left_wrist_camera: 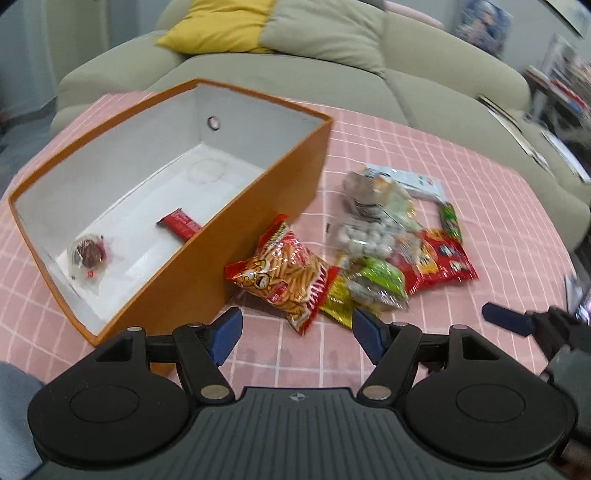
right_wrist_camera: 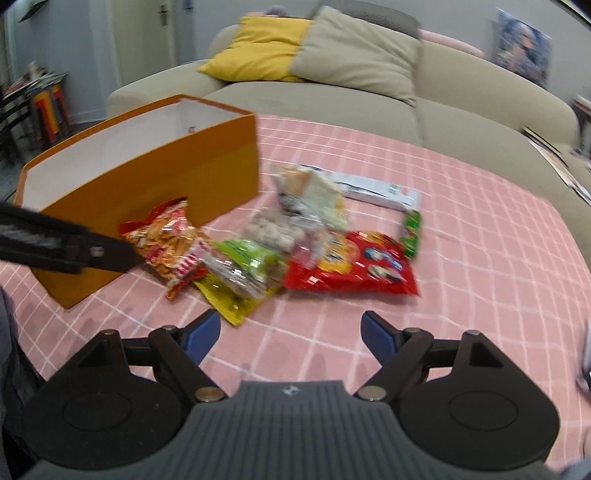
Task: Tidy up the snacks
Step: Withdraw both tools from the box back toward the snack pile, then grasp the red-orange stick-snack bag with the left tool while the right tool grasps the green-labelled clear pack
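Both cameras look down and forward from close above the worktop (left_wrist_camera: 424, 147), and both see the orange box (right_wrist_camera: 147, 177) and snack pile (left_wrist_camera: 369, 251).

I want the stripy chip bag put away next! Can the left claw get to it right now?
Probably yes. The left claw is open and empty, and the chip bag lies on the pink tablecloth just ahead of it, beside the orange box. Nothing lies between them, though a yellow packet tucks under the bag's edge.

Your living room backdrop
You face a beige sofa (right_wrist_camera: 443, 110) with yellow cushion (right_wrist_camera: 258, 51) and beige cushion (right_wrist_camera: 362, 55); a door (right_wrist_camera: 162, 33) stands far left.
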`<action>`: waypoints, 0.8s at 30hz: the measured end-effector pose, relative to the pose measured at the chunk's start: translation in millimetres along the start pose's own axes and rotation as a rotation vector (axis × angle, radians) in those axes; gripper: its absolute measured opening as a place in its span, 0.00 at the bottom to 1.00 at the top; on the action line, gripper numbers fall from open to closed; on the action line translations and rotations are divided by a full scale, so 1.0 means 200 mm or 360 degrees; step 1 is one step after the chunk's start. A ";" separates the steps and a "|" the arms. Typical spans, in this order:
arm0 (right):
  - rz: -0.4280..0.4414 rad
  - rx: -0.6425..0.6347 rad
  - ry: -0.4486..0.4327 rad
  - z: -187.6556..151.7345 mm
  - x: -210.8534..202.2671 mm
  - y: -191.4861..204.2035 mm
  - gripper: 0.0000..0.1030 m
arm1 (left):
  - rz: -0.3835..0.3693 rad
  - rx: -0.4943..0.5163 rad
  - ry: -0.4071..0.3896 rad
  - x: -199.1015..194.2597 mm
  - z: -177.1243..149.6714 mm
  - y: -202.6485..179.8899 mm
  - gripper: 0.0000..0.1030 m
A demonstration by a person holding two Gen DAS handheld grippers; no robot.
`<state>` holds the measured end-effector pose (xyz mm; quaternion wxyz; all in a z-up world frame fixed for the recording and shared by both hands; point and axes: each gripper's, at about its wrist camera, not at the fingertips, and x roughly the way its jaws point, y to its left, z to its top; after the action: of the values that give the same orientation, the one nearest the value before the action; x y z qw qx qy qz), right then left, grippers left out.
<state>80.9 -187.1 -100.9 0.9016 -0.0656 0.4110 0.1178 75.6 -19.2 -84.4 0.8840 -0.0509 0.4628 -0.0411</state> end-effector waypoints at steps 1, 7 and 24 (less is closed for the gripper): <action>0.0007 -0.0030 -0.0001 0.01 0.02 0.02 0.78 | 0.0006 -0.0032 -0.0003 0.02 0.00 0.01 0.78; 0.0037 -0.0197 -0.0012 0.08 0.14 0.08 0.77 | 0.0049 -0.0170 -0.0033 0.11 0.03 0.03 0.77; 0.0141 -0.0426 0.0089 0.18 0.36 0.14 0.57 | -0.0007 -0.0260 0.0115 0.35 0.08 0.06 0.79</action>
<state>145.8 -140.3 -132.1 0.8669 -0.1703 0.4191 0.2093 129.2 -14.1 -132.7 0.8596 -0.1224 0.4960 -0.0070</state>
